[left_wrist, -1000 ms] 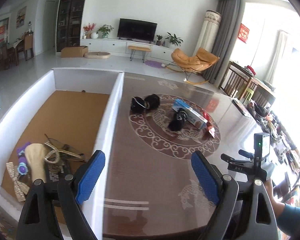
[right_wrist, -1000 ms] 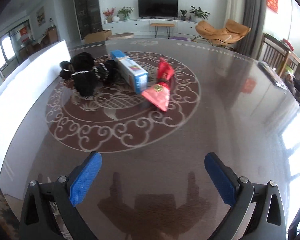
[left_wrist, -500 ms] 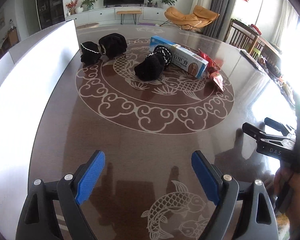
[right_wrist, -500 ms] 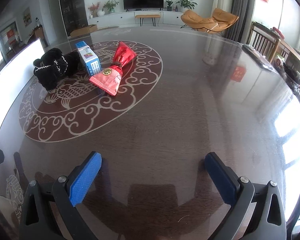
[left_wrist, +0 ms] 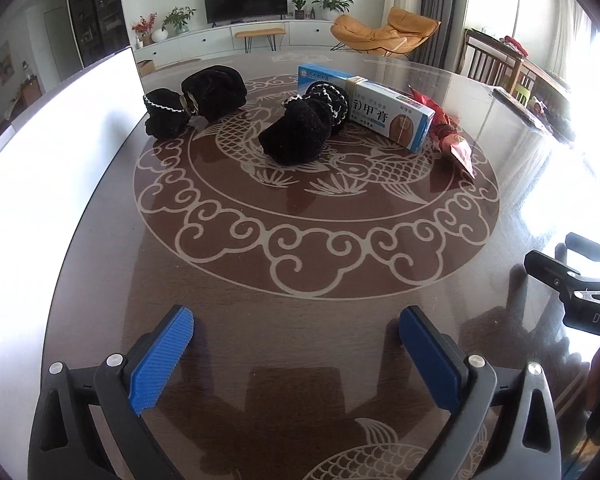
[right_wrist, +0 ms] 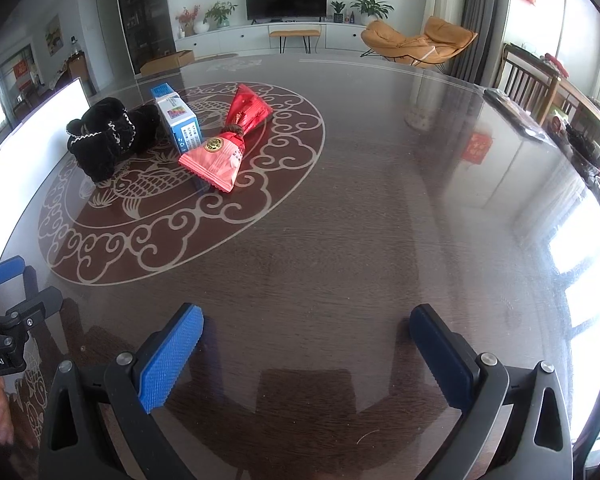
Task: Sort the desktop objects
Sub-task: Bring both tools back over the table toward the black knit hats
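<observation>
Both the left tongs (left_wrist: 296,344) and right tongs (right_wrist: 306,344) hover wide and empty over the near surface (right_wrist: 380,220); the far black scrunchie (left_wrist: 300,132), blue box (left_wrist: 384,114) and red packet (right_wrist: 228,144) call for a level approach, one item per grasp.

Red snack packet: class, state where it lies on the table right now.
The red snack packet lies in the table's round pattern, left of centre in the right wrist view, against the blue and white box.

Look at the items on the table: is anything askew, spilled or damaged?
Nothing spilled or visibly damaged. The blue-and-white box lies slantwise, a black scrunchie against it and the red snack packet close beside it. Another black scrunchie lies apart.
</observation>
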`<state>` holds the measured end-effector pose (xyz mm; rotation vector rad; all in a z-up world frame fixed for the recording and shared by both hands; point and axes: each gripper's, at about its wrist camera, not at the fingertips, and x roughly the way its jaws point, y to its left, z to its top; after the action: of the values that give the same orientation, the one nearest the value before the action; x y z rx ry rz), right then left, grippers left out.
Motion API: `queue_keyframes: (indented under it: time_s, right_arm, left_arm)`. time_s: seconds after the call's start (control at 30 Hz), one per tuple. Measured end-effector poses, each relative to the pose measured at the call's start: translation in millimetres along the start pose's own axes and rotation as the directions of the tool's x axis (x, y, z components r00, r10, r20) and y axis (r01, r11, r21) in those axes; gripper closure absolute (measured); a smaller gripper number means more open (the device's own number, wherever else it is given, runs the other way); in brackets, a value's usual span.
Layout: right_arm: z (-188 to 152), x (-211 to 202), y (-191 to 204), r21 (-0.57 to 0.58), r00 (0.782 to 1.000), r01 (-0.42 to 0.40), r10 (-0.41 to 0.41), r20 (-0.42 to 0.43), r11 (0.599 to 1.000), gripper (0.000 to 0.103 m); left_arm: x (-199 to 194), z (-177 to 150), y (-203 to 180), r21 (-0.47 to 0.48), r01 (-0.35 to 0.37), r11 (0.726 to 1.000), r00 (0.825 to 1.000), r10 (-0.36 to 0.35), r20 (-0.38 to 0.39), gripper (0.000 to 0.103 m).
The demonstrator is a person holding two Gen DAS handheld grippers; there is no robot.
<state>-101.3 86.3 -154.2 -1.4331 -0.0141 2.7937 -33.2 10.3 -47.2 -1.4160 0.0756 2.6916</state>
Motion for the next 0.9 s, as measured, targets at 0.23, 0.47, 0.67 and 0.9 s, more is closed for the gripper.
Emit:
queue_keyframes:
  time_s: [0.23, 0.47, 0.67, 0.9]
  right_arm:
    - [0.0, -0.7, 0.0, 0.001, 1.0, 0.0, 0.0, 0.0, 1.0, 0.0]
    - [-0.2, -1.1, -0.1, 0.001, 1.0, 0.0, 0.0, 0.0, 1.0, 0.0]
    - [-0.3, -1.3, -0.1, 0.001, 1.0, 0.0, 0.0, 0.0, 1.0, 0.0]
    - [-0.2, -1.4, -0.1, 0.001, 1.0, 0.0, 0.0, 0.0, 1.0, 0.0]
  left_arm:
    - [0.7, 2.4, 0.4, 0.001, 0.002, 1.0, 1.0, -0.002, 0.003, 0.0]
    - [0.5, 2.9, 0.5, 0.001, 0.003, 1.0, 1.0, -0.003, 0.003, 0.0]
    - [0.6, 2.8, 0.2, 0.002, 0.003, 1.0, 1.0, -0.003, 0.003, 0.0]
    - [0.7, 3.0, 0.2, 0.001, 0.003, 1.0, 1.0, -0.003, 0.003, 0.0]
